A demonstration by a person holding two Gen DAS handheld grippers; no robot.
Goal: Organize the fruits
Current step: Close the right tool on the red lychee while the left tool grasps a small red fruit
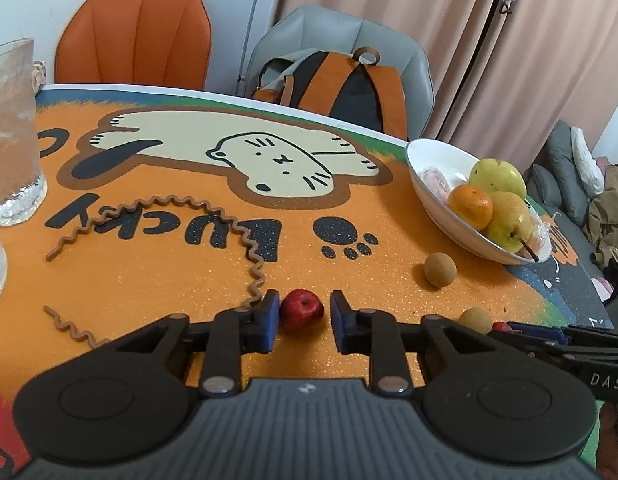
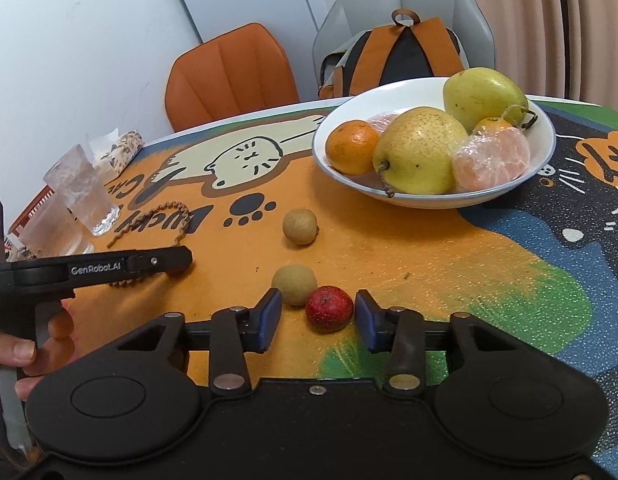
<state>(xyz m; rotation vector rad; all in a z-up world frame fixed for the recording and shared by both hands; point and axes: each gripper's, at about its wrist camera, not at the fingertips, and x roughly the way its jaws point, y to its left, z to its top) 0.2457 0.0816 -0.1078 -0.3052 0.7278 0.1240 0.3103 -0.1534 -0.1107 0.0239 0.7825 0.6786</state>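
Observation:
A small red fruit (image 1: 301, 310) lies on the orange mat between the open jaws of my left gripper (image 1: 305, 314), touching neither pad clearly. A second small red fruit (image 2: 329, 308) lies between the open jaws of my right gripper (image 2: 317, 316), with a tan round fruit (image 2: 294, 284) touching it by the left pad. Another tan fruit (image 2: 300, 226) lies farther out; it also shows in the left wrist view (image 1: 440, 269). The white bowl (image 2: 429, 196) holds two pears, an orange and wrapped mandarins; it also shows in the left wrist view (image 1: 429, 152).
A brown wavy cord (image 1: 245, 236) lies on the mat by my left gripper. Clear glasses (image 1: 13, 128) stand at the left. An orange chair (image 1: 133, 36) and a grey chair with a backpack (image 1: 341, 84) stand behind the table. The table edge runs at the right.

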